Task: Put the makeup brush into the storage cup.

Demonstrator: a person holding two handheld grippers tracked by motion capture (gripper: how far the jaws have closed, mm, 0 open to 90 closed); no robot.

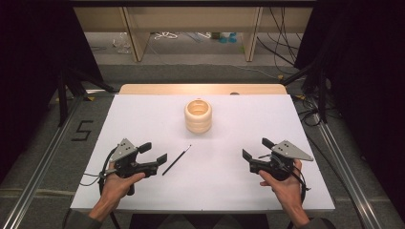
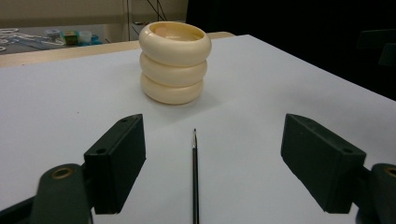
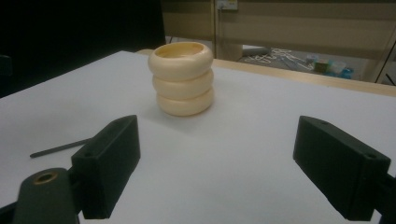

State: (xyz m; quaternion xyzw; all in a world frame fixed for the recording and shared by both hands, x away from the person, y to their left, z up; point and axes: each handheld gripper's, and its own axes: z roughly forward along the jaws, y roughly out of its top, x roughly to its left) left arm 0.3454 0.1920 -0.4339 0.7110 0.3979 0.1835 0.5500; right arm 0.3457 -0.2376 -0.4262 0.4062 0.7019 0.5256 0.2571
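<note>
Thin black brush [image 2: 195, 177] lay lengthwise between the open, empty left tongs [image 2: 212, 163]; right tongs [image 3: 231, 168], also open, stood well apart; its tip probably pointed toward the far cream pot [image 2: 174, 61].

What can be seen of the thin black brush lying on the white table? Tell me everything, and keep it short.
The thin black brush is a slim, straight stick, dark along its whole length, that narrows to a fine pointed tip. It lies flat on the white table, with the tip toward the cream ribbed pot and well short of it. Its other end lies nearest the left gripper, whose open jaws stand either side of it in the left gripper view without touching it. Nothing holds it.
</note>
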